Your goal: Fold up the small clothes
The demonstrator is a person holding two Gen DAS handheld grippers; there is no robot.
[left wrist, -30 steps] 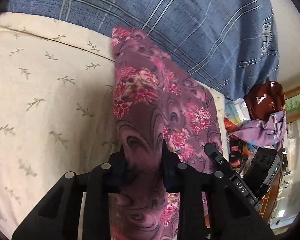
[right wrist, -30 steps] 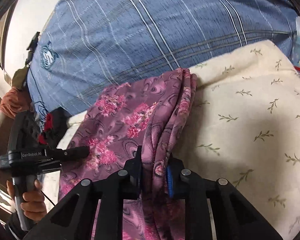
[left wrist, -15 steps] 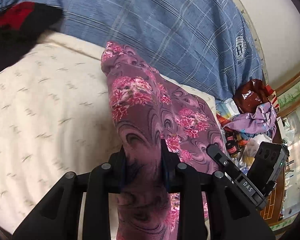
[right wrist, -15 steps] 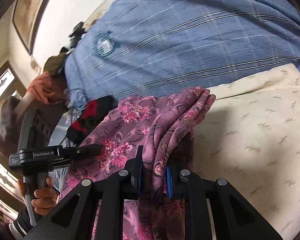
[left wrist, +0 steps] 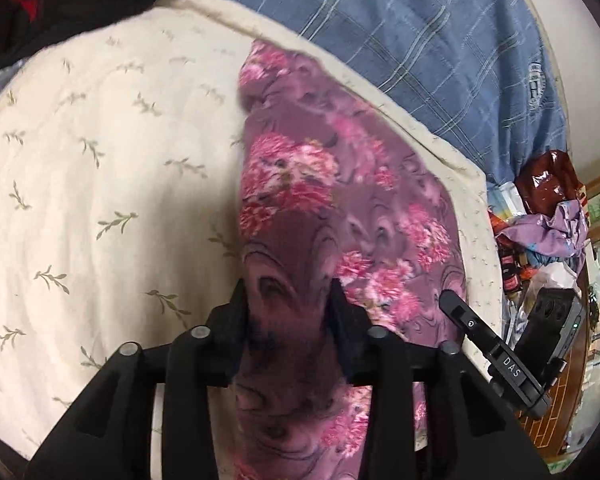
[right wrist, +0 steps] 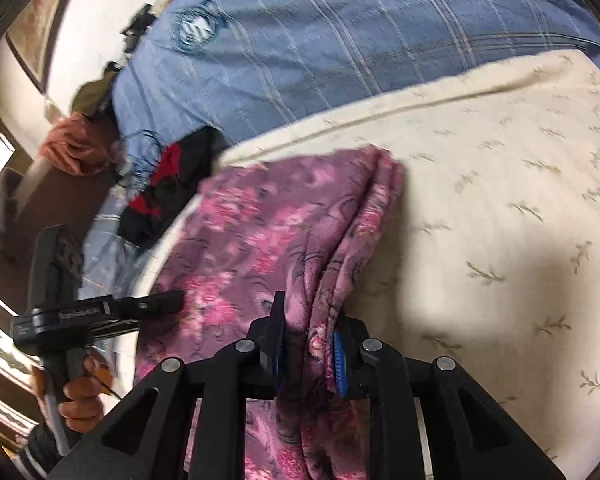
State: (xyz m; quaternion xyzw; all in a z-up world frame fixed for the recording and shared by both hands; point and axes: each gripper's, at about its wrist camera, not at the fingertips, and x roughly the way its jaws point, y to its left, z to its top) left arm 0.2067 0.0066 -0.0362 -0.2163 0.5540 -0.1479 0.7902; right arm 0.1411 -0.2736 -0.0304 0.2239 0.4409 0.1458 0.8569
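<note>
Left gripper [left wrist: 290,296] and right gripper [right wrist: 309,320] each pinch the purple floral garment [left wrist: 340,216] over cream quilt [left wrist: 100,168].

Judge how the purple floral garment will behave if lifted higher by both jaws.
The purple floral garment looks floppy: it bunches into folds between the right gripper jaws. It probably sags between the left gripper and the right. It seems light, draping thinly over the cream leaf-print bedspread.

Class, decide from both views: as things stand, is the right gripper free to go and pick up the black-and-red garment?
Probably not yet. The right gripper is shut on the purple floral cloth, and the left gripper grips it too. The black-and-red garment lies beyond the cloth at the cream cover's edge, so it must release first.
</note>
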